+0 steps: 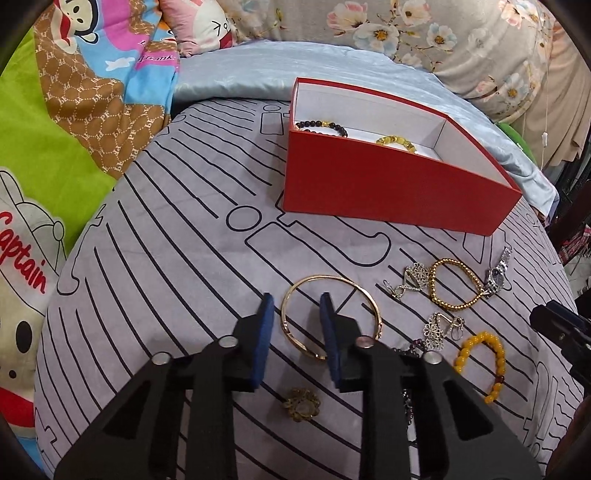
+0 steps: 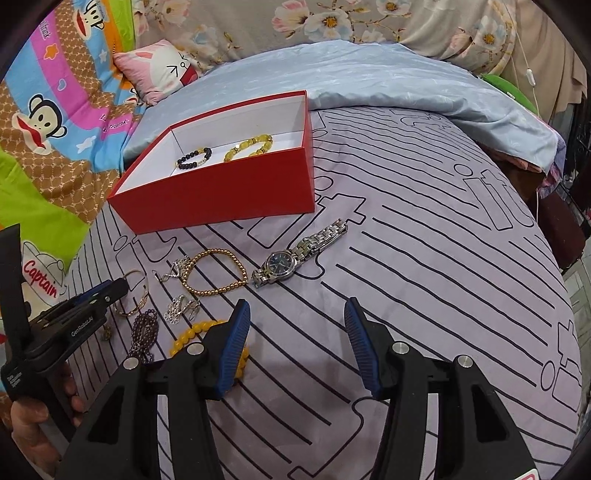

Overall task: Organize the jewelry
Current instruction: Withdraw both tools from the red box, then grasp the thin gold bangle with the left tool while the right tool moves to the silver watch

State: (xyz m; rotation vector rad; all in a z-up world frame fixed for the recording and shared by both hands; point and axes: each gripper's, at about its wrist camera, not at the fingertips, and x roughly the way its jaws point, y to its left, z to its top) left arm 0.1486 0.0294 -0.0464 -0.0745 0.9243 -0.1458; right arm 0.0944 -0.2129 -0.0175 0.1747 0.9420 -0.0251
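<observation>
A red box (image 1: 388, 184) (image 2: 221, 192) with a white inside holds a black bead bracelet (image 2: 194, 158) and a yellow bead bracelet (image 2: 248, 147). Loose jewelry lies on the grey patterned cloth: a gold bangle (image 1: 328, 315), a gold bead bracelet (image 1: 456, 284) (image 2: 216, 271), a silver watch (image 2: 295, 256) (image 1: 496, 277), silver flower earrings (image 1: 437, 330), a yellow bead bracelet (image 1: 480, 363), a dark bead strand (image 2: 144, 334) and a brooch (image 1: 301, 403). My left gripper (image 1: 297, 306) is open, its fingers straddling the bangle's left rim. My right gripper (image 2: 297, 310) is open and empty, right of the jewelry.
The grey cloth (image 2: 424, 277) covers a bed. A pale blue quilt (image 2: 369, 74), cartoon bedding (image 1: 74, 92) and a floral pillow (image 1: 406, 33) surround it. The bed edge drops off at the right (image 2: 554, 221).
</observation>
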